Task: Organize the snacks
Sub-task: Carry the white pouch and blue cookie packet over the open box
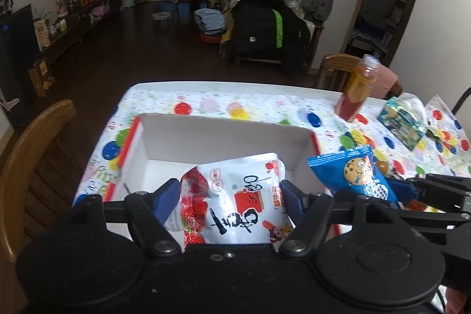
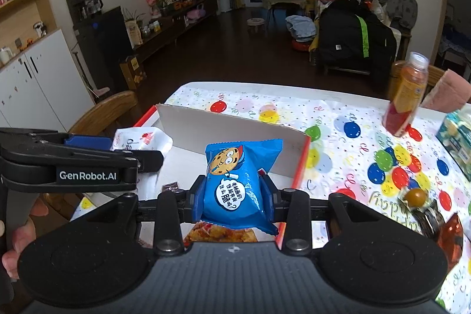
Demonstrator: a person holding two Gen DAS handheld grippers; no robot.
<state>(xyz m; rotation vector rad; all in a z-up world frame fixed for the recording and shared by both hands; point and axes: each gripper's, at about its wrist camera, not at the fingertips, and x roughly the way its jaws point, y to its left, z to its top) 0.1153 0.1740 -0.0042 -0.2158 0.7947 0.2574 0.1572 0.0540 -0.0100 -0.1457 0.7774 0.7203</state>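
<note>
My left gripper (image 1: 230, 196) is shut on a white snack bag with strawberry print (image 1: 235, 196), held over the open white box with red edges (image 1: 223, 137). In the right wrist view that white snack bag (image 2: 141, 139) shows at the left, above the white box (image 2: 235, 134). My right gripper (image 2: 232, 193) is shut on a blue cookie packet (image 2: 235, 184), also over the box. From the left wrist view the blue cookie packet (image 1: 356, 169) hangs at the box's right wall. An orange snack pack (image 2: 220, 233) lies in the box under the packet.
The table carries a balloon-print cloth (image 2: 353, 137). An orange juice bottle (image 2: 404, 96) stands at its far right, beside a teal tissue pack (image 1: 403, 119). Small wrapped sweets (image 2: 418, 199) lie at the right. Wooden chairs (image 1: 35, 155) flank the table. A person's hand (image 2: 17, 231) holds the left gripper.
</note>
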